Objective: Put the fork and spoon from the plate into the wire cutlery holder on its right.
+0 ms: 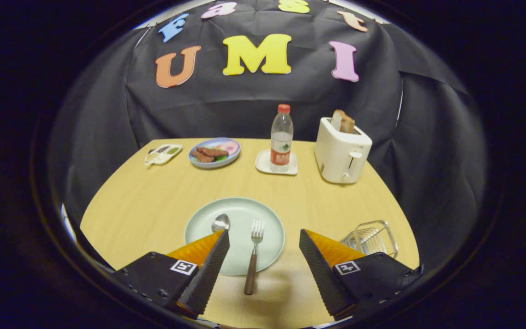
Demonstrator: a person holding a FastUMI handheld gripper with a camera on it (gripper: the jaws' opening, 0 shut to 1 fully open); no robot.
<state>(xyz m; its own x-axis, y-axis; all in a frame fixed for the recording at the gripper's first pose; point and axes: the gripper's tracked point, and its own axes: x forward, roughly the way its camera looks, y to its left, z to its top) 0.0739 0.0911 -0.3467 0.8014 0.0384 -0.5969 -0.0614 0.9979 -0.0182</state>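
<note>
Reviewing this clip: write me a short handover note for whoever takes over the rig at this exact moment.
Tongs: open, holding nothing, above the near edge of the plate.
Fork: lies between the fingers, tines on the plate, handle sticking out over the near rim onto the table.
Spoon: on the plate, bowl showing just beyond the left finger; its handle is hidden behind that finger.
Wire cutlery holder: right of the plate, partly behind the right finger; looks empty as far as it shows.
Done: nothing moved yet.
Left: grasp the fork, drop it in the holder, then the same for the spoon.
</note>
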